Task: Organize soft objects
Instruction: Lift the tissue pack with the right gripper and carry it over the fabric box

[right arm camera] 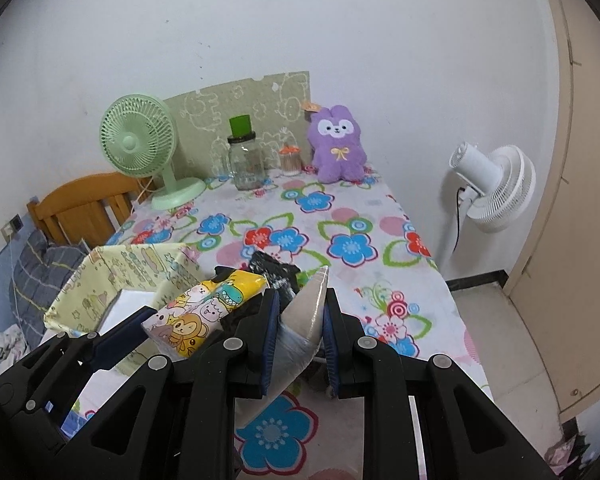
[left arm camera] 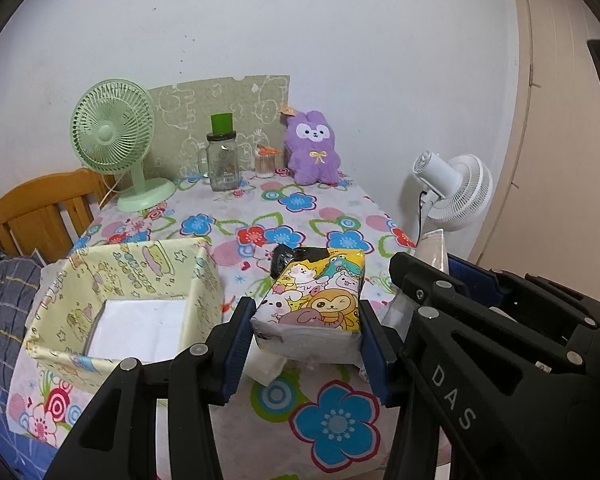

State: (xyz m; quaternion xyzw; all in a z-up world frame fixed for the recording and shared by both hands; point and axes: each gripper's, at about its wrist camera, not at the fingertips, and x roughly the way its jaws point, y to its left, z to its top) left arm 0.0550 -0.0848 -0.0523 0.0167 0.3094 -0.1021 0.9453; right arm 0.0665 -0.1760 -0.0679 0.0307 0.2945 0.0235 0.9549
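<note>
My left gripper [left arm camera: 306, 320] is shut on a tissue pack with cartoon animals [left arm camera: 316, 300], held above the flowered table [left arm camera: 340, 420]; the pack also shows in the right wrist view [right arm camera: 204, 312]. My right gripper [right arm camera: 300, 312] is shut on a beige-and-clear soft packet [right arm camera: 306, 312], held on edge; this packet shows in the left wrist view [left arm camera: 434, 250]. A yellow patterned box [left arm camera: 140, 280], open on top with white lining [left arm camera: 140, 328], stands to the left. A black packet [right arm camera: 272, 270] lies on the table behind the grippers. A purple plush bunny [left arm camera: 314, 148] sits at the back.
A green desk fan [left arm camera: 116, 140], a glass jar with a green cup on it [left arm camera: 222, 160] and a small jar of swabs [left arm camera: 266, 160] stand at the back. A white floor fan [left arm camera: 456, 192] stands right of the table. A wooden chair [left arm camera: 40, 212] is at the left.
</note>
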